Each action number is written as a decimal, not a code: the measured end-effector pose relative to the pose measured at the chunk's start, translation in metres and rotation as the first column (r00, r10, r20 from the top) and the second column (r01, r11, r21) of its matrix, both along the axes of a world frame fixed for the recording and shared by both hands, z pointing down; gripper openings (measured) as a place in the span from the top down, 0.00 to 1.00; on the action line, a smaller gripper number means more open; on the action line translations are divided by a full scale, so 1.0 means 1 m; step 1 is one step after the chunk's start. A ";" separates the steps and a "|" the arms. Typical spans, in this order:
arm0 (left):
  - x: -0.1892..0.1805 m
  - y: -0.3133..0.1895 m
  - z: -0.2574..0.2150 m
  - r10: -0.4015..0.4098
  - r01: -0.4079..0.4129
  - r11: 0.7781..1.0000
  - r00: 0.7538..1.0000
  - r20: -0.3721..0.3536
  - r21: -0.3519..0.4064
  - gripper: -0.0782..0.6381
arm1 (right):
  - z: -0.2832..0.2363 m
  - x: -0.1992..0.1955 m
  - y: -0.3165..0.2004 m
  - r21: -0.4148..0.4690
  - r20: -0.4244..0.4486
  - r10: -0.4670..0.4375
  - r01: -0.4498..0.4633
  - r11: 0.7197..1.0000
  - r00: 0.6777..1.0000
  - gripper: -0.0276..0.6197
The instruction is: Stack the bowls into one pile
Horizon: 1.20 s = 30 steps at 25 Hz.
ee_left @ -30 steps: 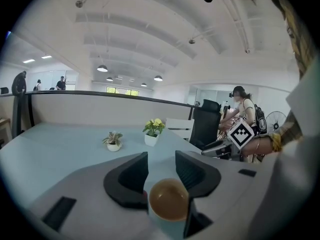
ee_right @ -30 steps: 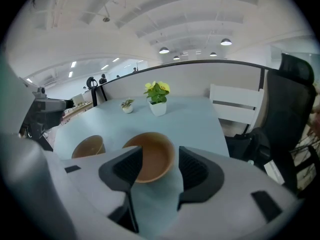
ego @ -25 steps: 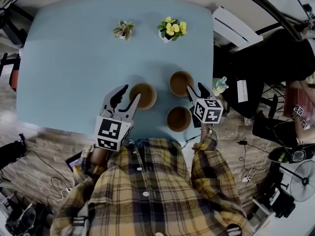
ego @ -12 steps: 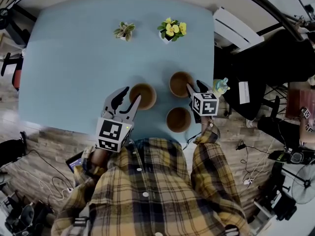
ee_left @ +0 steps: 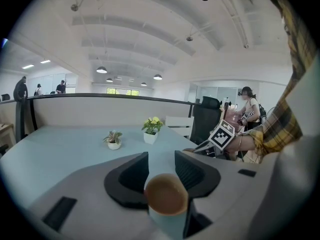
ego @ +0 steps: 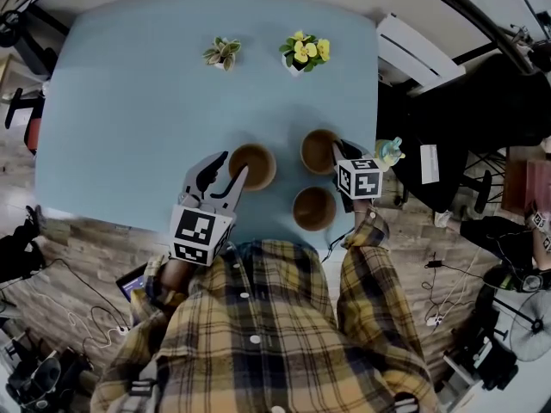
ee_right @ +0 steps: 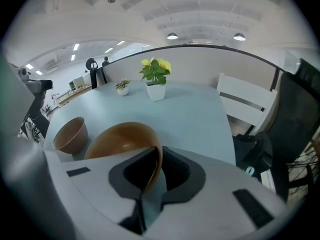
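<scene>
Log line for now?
right gripper closing on far-right bowl rim | left gripper open astride left bowl rim | near bowl untouched, unstacked

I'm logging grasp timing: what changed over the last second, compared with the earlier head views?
The right gripper edged in on the far right bowl; its fingers, wide apart before, are closing with the bowl's rim between them. The left gripper stayed open at the left bowl, and no bowl moved, the near bowl included.

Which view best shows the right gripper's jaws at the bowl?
Right gripper view: the right gripper is closing, bowl rim between its jaws. Head view: marker cube partly covers them. Left gripper view: mainly that cube.
</scene>
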<state>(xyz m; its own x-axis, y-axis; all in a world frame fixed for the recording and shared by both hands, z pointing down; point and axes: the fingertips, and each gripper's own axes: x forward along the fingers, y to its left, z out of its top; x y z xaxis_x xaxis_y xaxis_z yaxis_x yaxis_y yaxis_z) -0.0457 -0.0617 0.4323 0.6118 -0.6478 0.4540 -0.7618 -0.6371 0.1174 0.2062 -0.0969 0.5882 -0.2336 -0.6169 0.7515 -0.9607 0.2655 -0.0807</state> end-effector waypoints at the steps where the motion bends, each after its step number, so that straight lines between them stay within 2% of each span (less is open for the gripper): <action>1: 0.000 0.000 0.000 0.000 0.000 1.000 1.000 0.000 0.000 0.68 | -0.002 -0.001 0.000 0.004 0.004 -0.002 0.002 1.000 1.000 0.90; 13: 0.006 0.004 -0.003 0.018 -0.018 1.000 1.000 -0.004 0.006 0.68 | -0.034 -0.008 -0.006 0.086 0.113 0.028 -0.038 0.996 0.993 0.93; 20: 0.002 0.003 -0.004 0.007 -0.007 1.000 1.000 -0.005 0.013 0.68 | -0.062 -0.023 -0.011 0.148 0.087 -0.030 0.017 0.989 0.996 0.93; 30: -0.012 0.003 -0.003 -0.038 0.038 0.999 0.999 -0.009 0.017 0.68 | -0.102 -0.081 -0.006 0.230 0.106 -0.148 0.121 0.966 0.983 0.93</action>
<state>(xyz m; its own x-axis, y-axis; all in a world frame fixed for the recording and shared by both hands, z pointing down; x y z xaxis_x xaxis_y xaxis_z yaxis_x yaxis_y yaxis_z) -0.0580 -0.0583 0.4295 0.5905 -0.6781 0.4377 -0.7843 -0.6099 0.1133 0.1256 -0.1033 0.4861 -0.4070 -0.7217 0.5599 -0.9015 0.4161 -0.1190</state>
